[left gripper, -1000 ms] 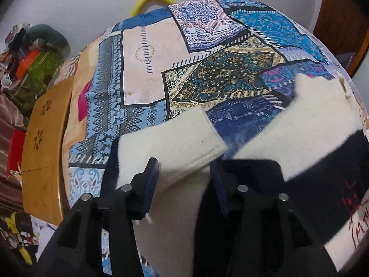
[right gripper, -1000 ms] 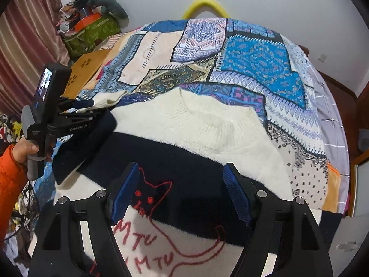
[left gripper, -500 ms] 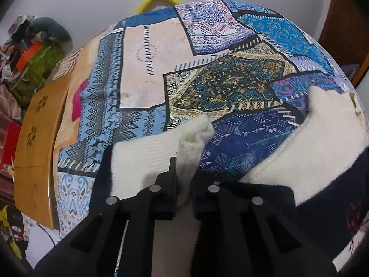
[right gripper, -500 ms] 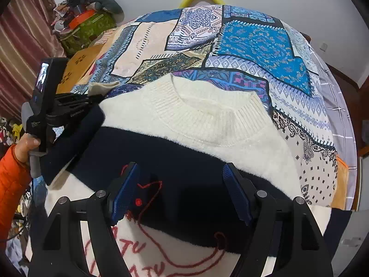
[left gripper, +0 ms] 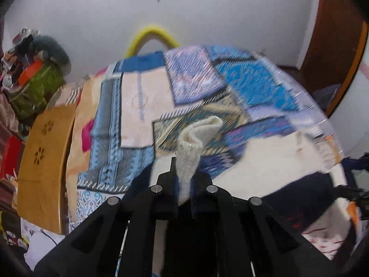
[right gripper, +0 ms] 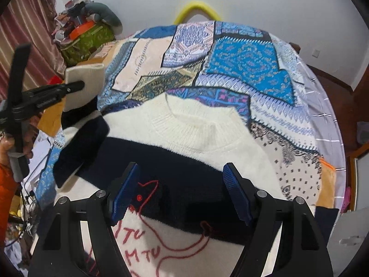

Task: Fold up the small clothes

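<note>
On the patchwork bedspread (right gripper: 249, 69), left gripper (left gripper: 184, 180) fingers clamp the cream-and-navy sweater's (right gripper: 196, 143) cuff (left gripper: 196, 136); right gripper (right gripper: 180, 191) gapes.

Home bedroom: bed (right gripper: 265, 73) with patchwork bedspread, striped curtain (right gripper: 30, 30), cluttered pile of belongings (right gripper: 87, 32) by wall.

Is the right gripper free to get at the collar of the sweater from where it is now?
Probably yes. The right gripper hangs open and empty above the sweater, and nothing lies over the collar; the left gripper holds the cuff off to the side.

Red "MTU" on sweater (right gripper: 184, 133)
</note>
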`<move>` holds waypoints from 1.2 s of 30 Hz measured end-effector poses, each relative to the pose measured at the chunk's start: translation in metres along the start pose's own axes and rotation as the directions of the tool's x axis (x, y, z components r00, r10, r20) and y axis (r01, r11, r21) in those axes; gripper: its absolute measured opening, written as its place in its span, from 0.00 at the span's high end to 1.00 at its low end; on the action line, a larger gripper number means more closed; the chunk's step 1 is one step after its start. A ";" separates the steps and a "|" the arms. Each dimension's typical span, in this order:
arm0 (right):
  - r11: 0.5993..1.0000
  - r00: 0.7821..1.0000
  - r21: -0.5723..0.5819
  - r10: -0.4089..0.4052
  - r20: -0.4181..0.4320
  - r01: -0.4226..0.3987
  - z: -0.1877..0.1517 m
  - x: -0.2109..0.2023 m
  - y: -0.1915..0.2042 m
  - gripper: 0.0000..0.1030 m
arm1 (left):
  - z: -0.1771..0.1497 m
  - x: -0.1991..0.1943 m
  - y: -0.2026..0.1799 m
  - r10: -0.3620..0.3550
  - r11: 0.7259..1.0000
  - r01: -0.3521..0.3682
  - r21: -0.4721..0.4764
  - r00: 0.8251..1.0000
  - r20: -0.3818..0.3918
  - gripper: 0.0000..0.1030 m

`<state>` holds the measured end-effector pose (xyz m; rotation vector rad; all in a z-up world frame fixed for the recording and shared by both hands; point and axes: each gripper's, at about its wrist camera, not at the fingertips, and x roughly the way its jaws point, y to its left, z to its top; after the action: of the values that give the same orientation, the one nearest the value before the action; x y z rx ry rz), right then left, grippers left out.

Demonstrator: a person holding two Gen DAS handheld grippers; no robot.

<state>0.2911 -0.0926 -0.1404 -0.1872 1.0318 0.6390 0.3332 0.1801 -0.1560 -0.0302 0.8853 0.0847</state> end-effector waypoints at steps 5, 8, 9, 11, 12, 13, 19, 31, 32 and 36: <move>1.000 0.999 0.009 -0.006 0.044 0.006 -0.005 -0.026 -0.007 0.30 | 0.014 -0.049 -0.045 -0.055 0.997 0.052 0.054 0.996 0.064 0.93; 1.000 0.997 0.013 -0.014 0.070 0.013 -0.010 -0.042 -0.014 0.30 | 0.017 -0.067 -0.076 -0.090 0.993 0.083 0.088 0.993 0.075 0.93; 1.000 0.997 0.016 -0.016 0.080 0.015 -0.012 -0.048 -0.017 0.30 | 0.017 -0.072 -0.087 -0.101 0.991 0.093 0.096 0.992 0.076 0.93; 1.000 0.995 0.026 -0.020 0.094 0.017 -0.017 -0.058 -0.023 0.30 | 0.018 -0.079 -0.106 -0.124 0.987 0.115 0.113 0.989 0.078 0.93; 0.999 0.995 0.033 -0.022 0.100 0.019 -0.020 -0.063 -0.027 0.30 | 0.017 -0.082 -0.118 -0.136 0.984 0.126 0.123 0.988 0.078 0.93; 0.999 0.994 0.039 -0.026 0.106 0.022 -0.023 -0.067 -0.029 0.30 | 0.016 -0.084 -0.129 -0.147 0.982 0.136 0.133 0.986 0.076 0.93; 0.997 0.990 0.066 -0.053 0.132 0.044 -0.039 -0.090 -0.050 0.30 | 0.002 -0.081 -0.183 -0.211 0.967 0.205 0.152 0.977 0.022 0.93; 0.989 0.989 0.115 -0.106 0.107 0.094 -0.077 -0.106 -0.085 0.30 | -0.030 -0.048 -0.263 -0.302 0.930 0.320 0.180 0.946 -0.119 0.93; 0.988 0.989 0.122 -0.106 0.103 0.093 -0.079 -0.105 -0.088 0.30 | -0.033 -0.046 -0.267 -0.304 0.929 0.324 0.180 0.944 -0.129 0.93; 0.986 0.991 0.141 -0.104 0.087 0.091 -0.090 -0.103 -0.096 0.30 | -0.041 -0.041 -0.277 -0.301 0.927 0.327 0.182 0.941 -0.158 0.93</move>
<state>0.2438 -0.2510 -0.1136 -0.0862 0.9655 0.4820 0.3003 -0.1010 -0.1527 0.0164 1.0035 -0.3135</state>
